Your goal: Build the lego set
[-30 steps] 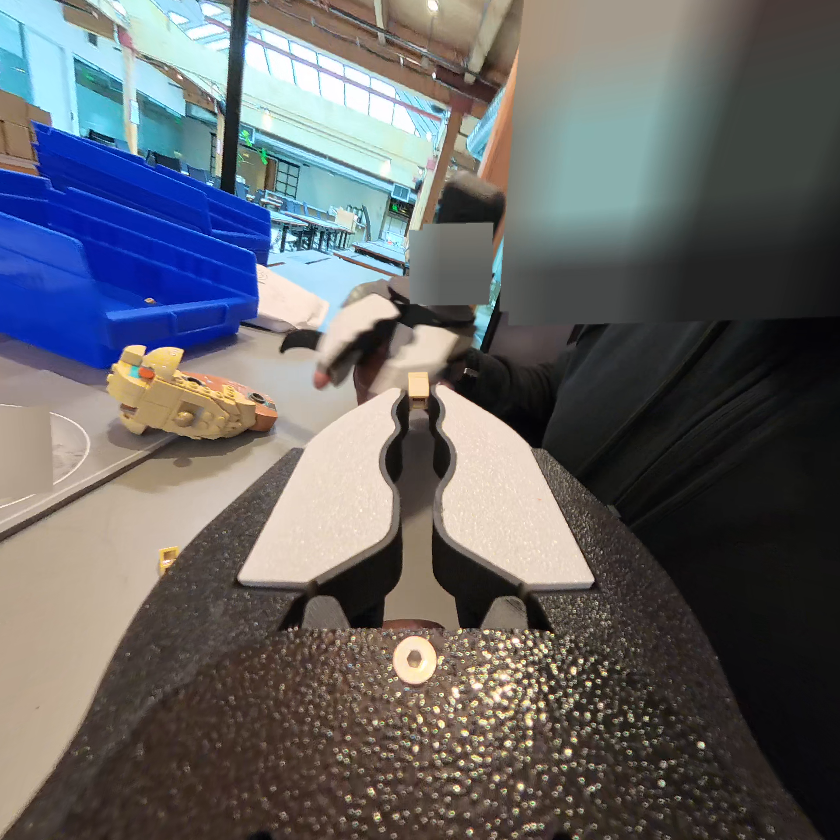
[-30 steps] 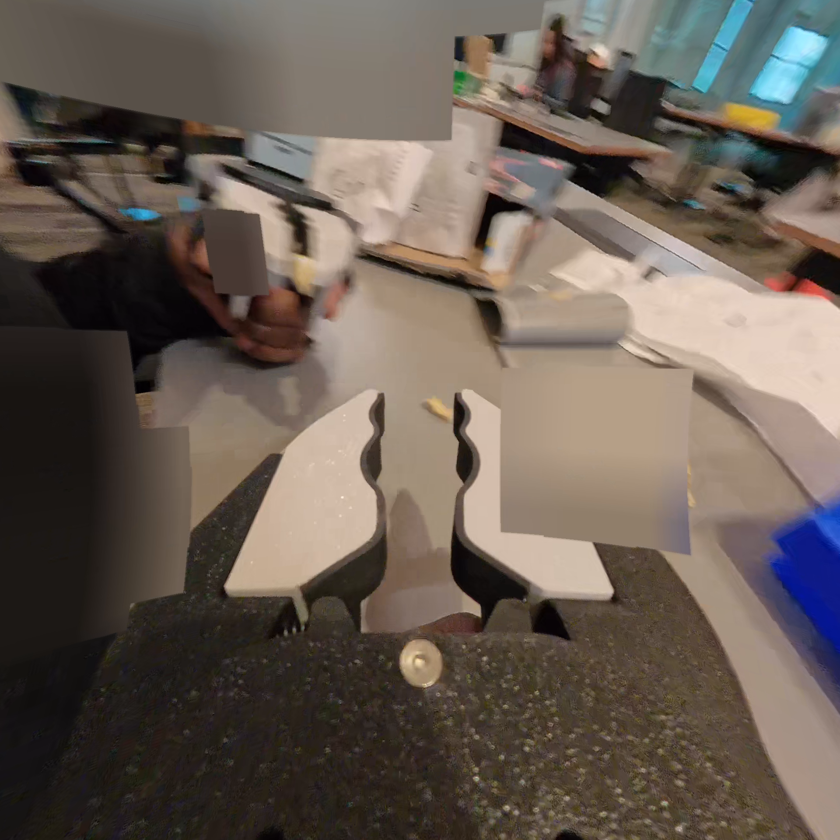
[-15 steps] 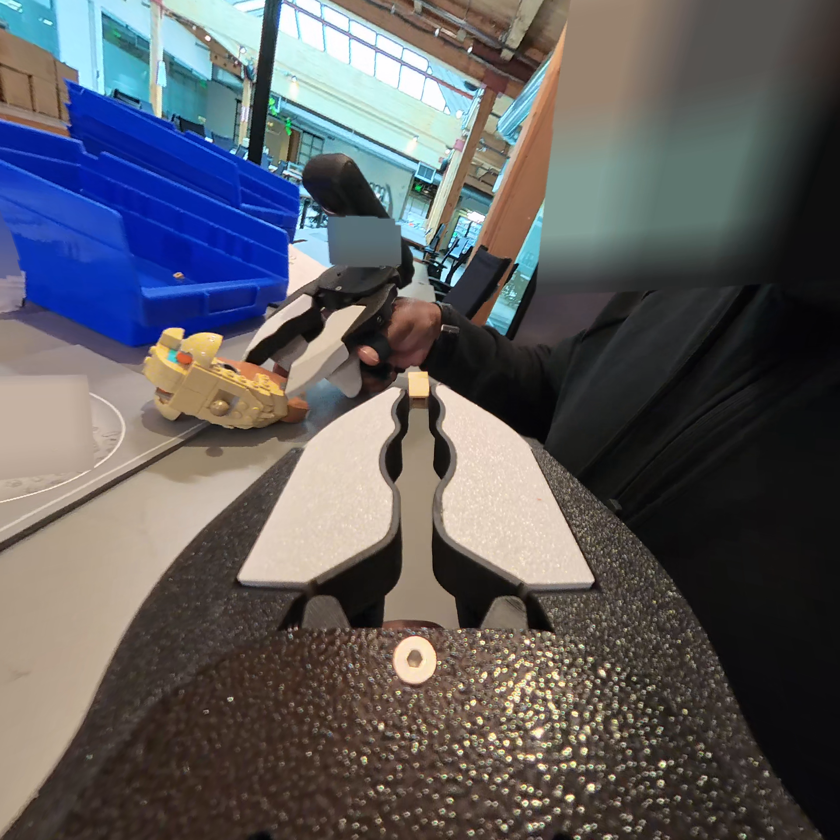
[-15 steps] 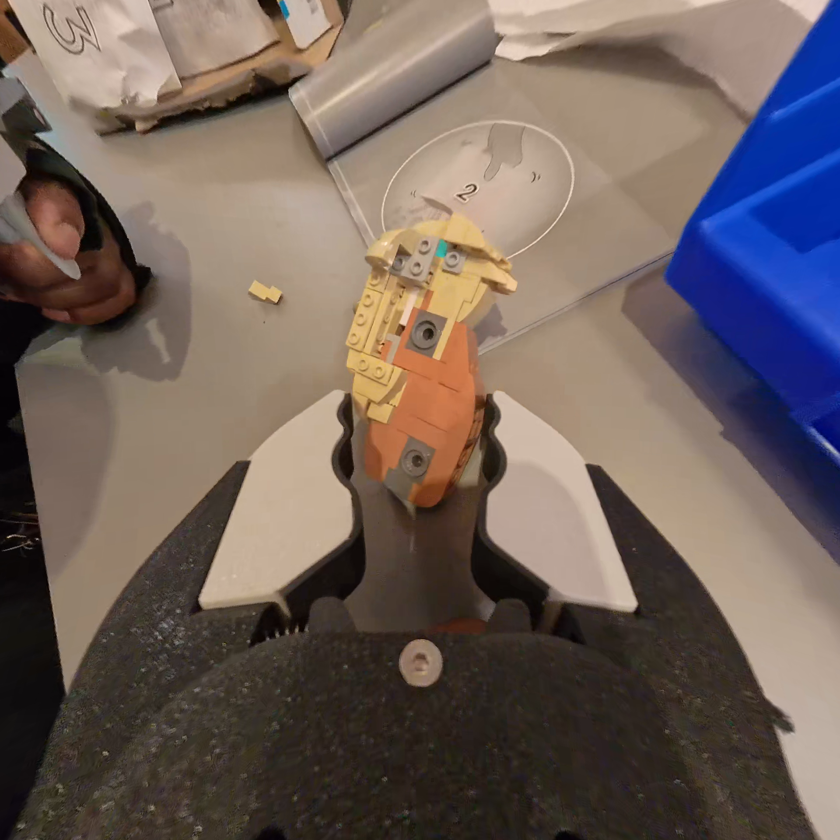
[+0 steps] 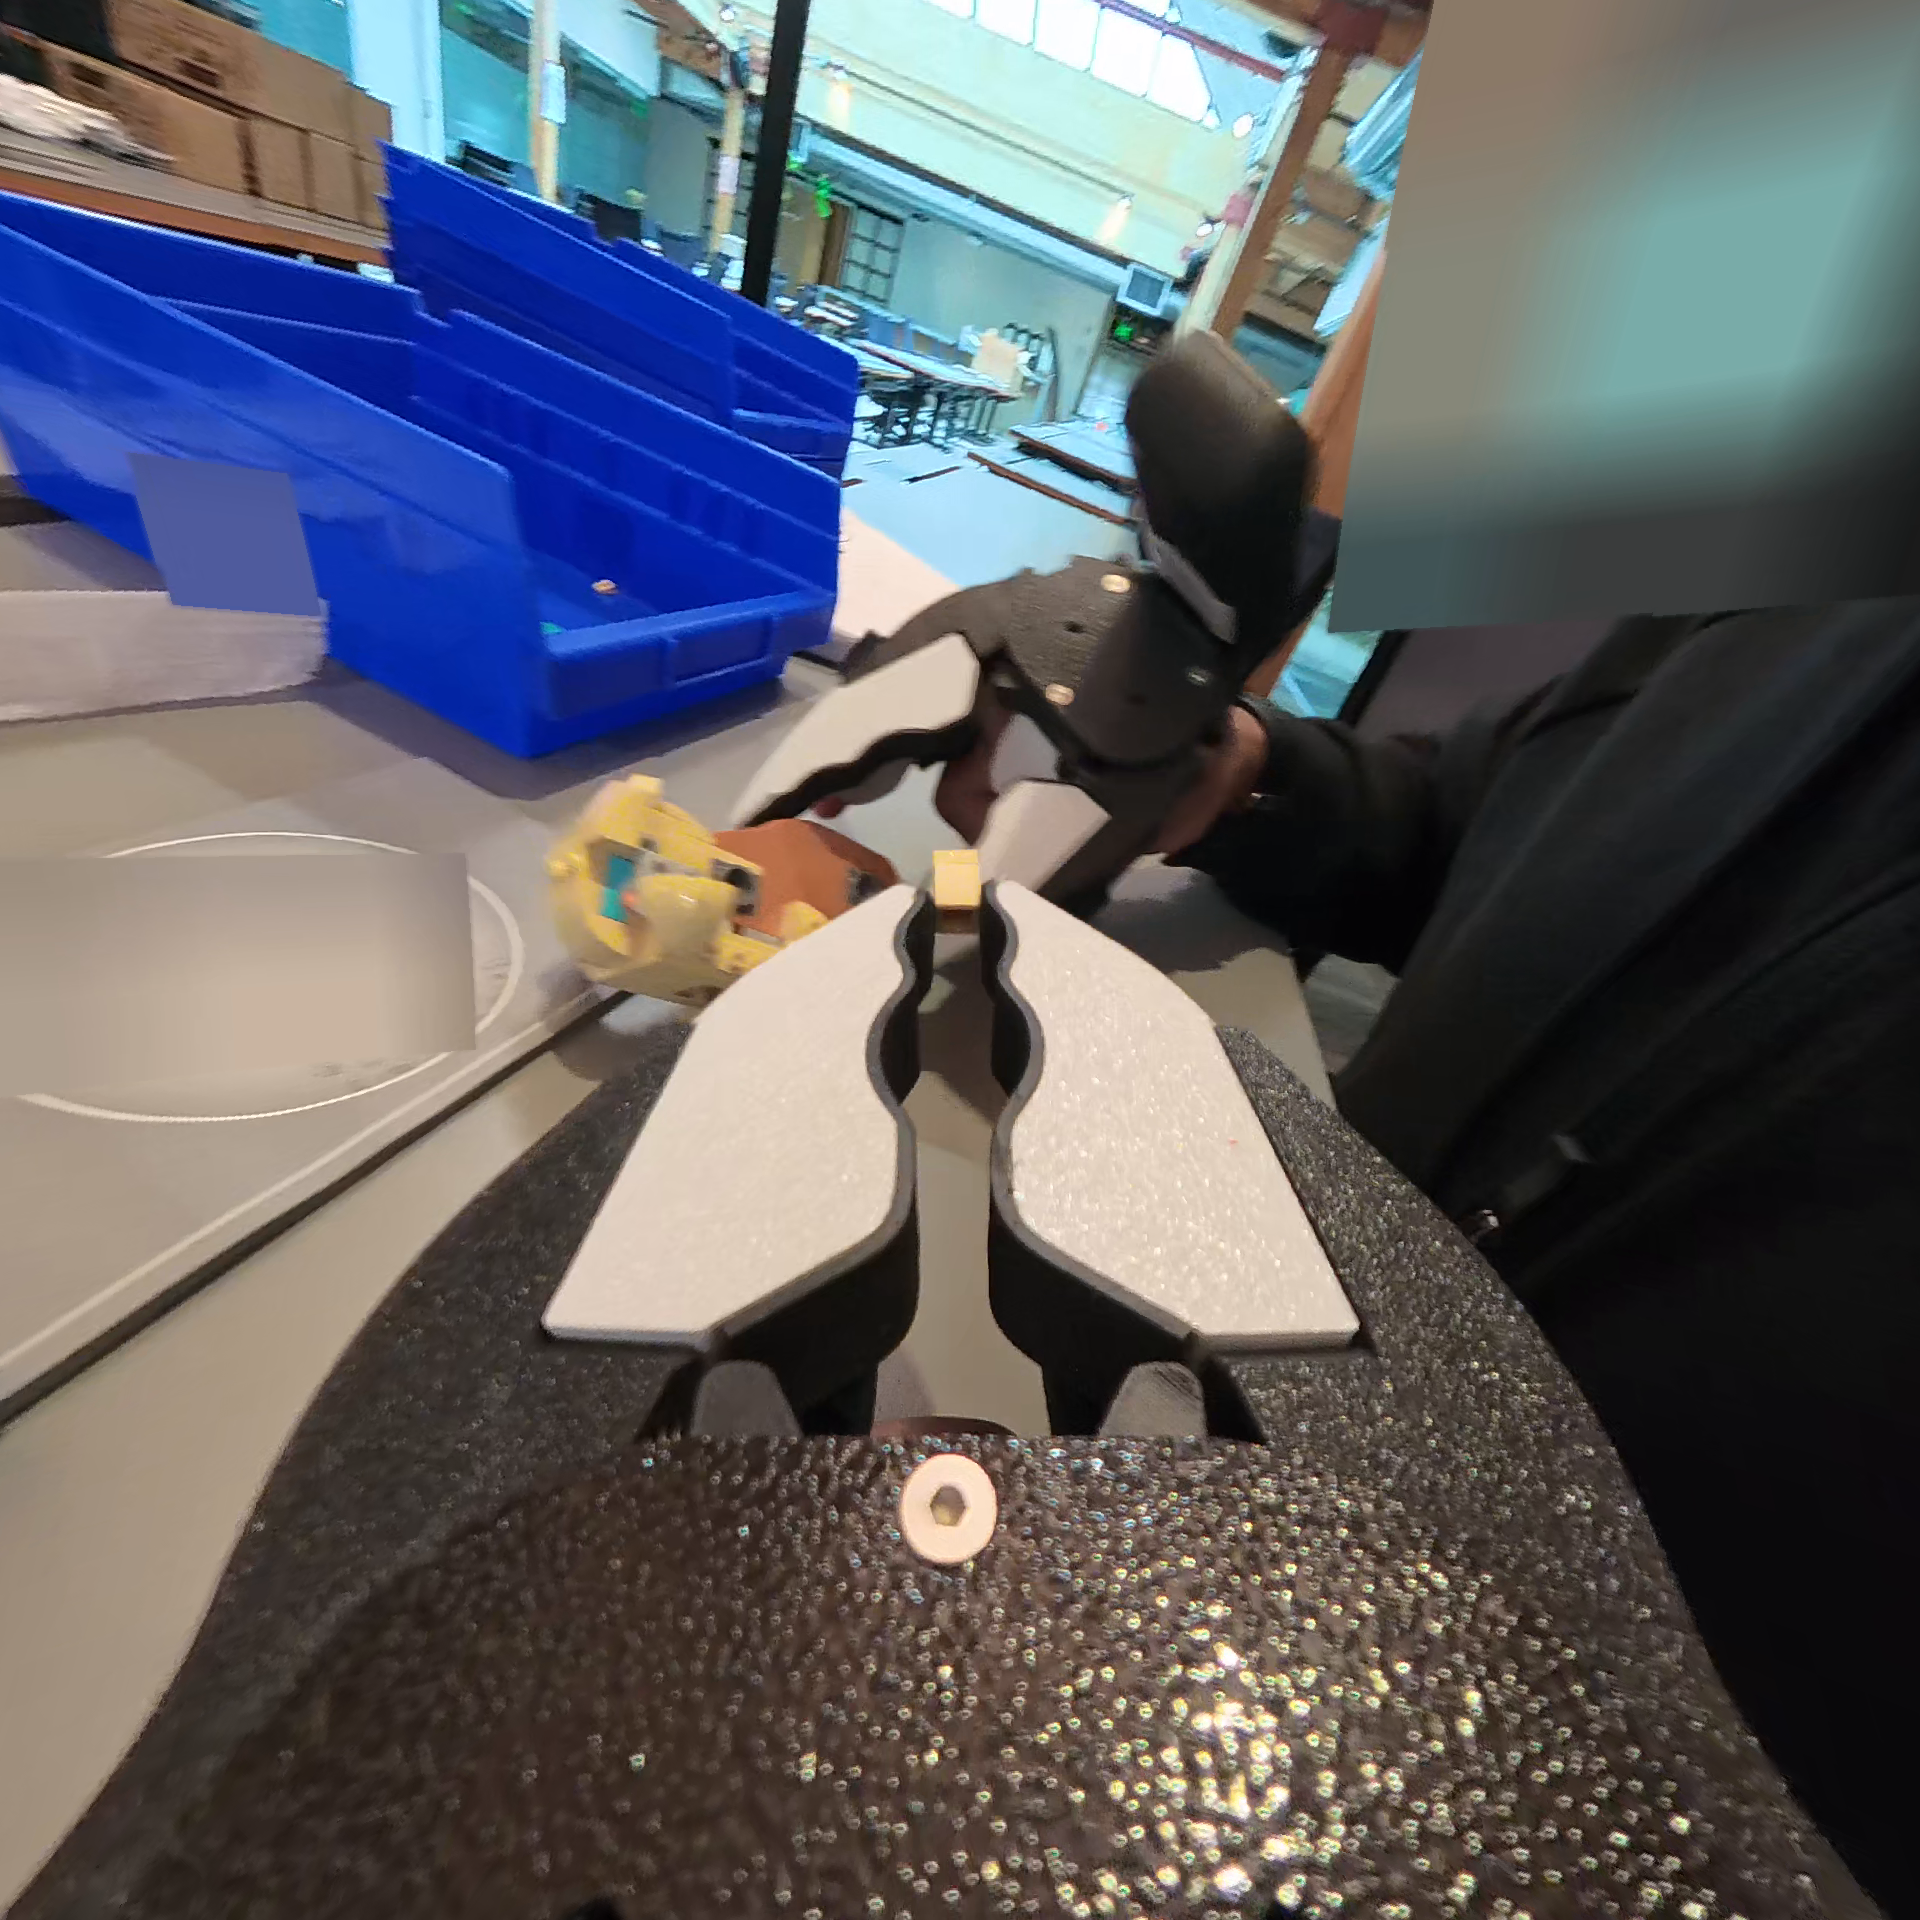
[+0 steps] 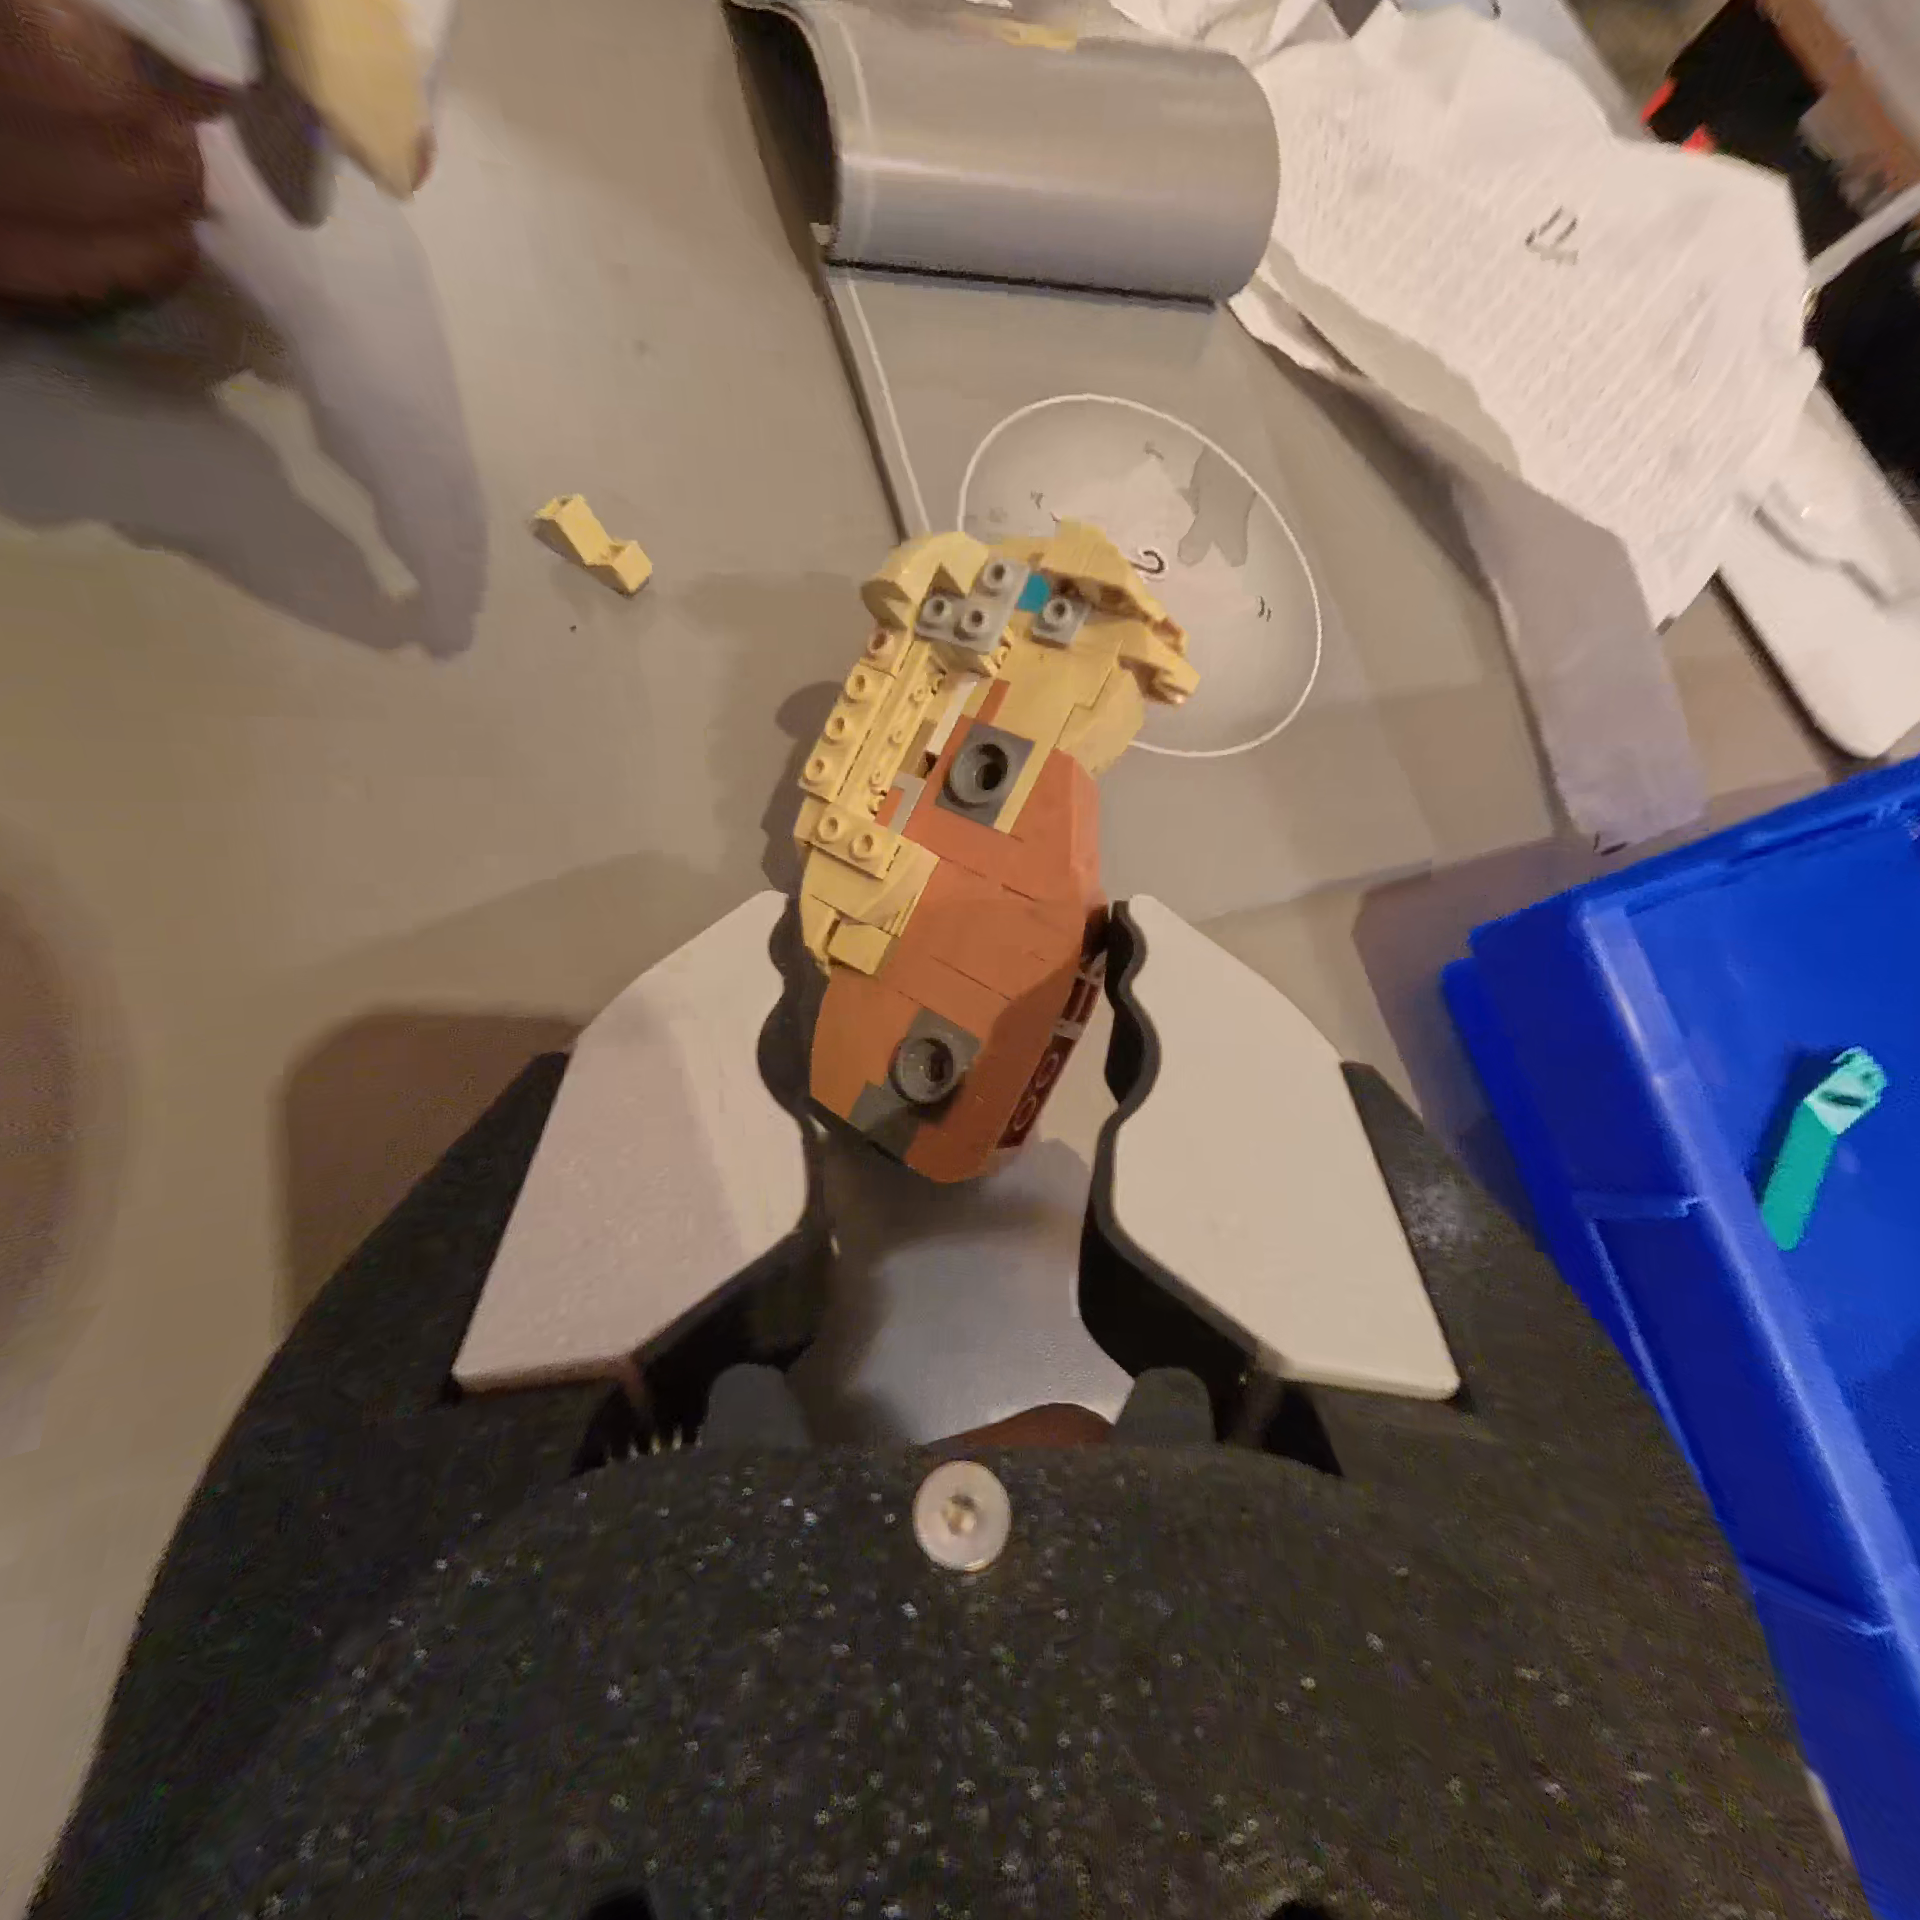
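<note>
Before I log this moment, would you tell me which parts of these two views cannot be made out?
- Left wrist view: brick model's rear hidden behind the left gripper's fingers.
- Left wrist view: grey mat's circle covered by a blurred patch.
- Right wrist view: left gripper blurred, cut off at the top edge.

Blue bin (image 6: 1714, 1247) cut off by right edge. Brick model (image 5: 665, 904) motion-blurred in left wrist view, rear hidden behind fingers (image 5: 810, 1039). Left hand-held gripper (image 6: 312, 94) blurred, cropped at top-left corner.
</note>
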{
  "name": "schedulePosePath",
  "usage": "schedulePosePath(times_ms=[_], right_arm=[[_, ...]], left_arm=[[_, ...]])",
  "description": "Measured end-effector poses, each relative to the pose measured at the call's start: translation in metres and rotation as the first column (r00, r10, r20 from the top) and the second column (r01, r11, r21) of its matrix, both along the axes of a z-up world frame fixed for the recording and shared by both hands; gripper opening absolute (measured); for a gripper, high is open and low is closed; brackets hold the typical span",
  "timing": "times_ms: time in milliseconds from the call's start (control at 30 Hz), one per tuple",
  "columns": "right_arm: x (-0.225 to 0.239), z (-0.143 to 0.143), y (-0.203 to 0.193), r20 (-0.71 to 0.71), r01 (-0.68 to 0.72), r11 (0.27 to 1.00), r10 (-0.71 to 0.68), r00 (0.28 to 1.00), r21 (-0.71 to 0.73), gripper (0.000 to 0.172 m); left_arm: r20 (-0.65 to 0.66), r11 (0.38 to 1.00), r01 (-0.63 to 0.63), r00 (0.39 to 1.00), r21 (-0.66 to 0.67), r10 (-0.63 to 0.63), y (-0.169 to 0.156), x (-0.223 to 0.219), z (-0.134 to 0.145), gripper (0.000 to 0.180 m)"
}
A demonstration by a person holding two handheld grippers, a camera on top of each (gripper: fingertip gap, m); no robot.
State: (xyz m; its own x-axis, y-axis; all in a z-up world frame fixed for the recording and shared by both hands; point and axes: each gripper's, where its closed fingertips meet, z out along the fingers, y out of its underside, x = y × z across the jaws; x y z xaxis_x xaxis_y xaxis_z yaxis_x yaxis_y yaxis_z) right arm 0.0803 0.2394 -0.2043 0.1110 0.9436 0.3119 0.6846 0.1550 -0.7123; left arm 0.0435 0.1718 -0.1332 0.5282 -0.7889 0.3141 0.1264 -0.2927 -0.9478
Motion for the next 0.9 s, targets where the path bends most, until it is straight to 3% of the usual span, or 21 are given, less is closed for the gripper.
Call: schedulePosePath(times_ms=[500, 733, 900], right_arm=[[-0.013, 0.005, -0.019, 0.081, -0.105, 0.930, 0.082, 0.993, 0.353, 0.056], [-0.014, 0.009, -0.024, 0.020, -0.116, 0.953, 0.115, 0.993, 0.281, 0.055], [-0.009, 0.023, -0.023, -0.106, -0.101, 0.989, 0.113, 0.988, 0.113, 0.050]], left_arm=[[-0.022, 0.994, -0.099, 0.995, 0.036, 0.100, 0.008, -0.017, -0.002, 0.007], [-0.023, 0.995, -0.095, 0.995, 0.033, 0.096, 0.007, -0.018, -0.003, 0.007], [-0.009, 0.995, -0.095, 0.995, 0.019, 0.095, 0.005, -0.020, -0.002, 0.008]])
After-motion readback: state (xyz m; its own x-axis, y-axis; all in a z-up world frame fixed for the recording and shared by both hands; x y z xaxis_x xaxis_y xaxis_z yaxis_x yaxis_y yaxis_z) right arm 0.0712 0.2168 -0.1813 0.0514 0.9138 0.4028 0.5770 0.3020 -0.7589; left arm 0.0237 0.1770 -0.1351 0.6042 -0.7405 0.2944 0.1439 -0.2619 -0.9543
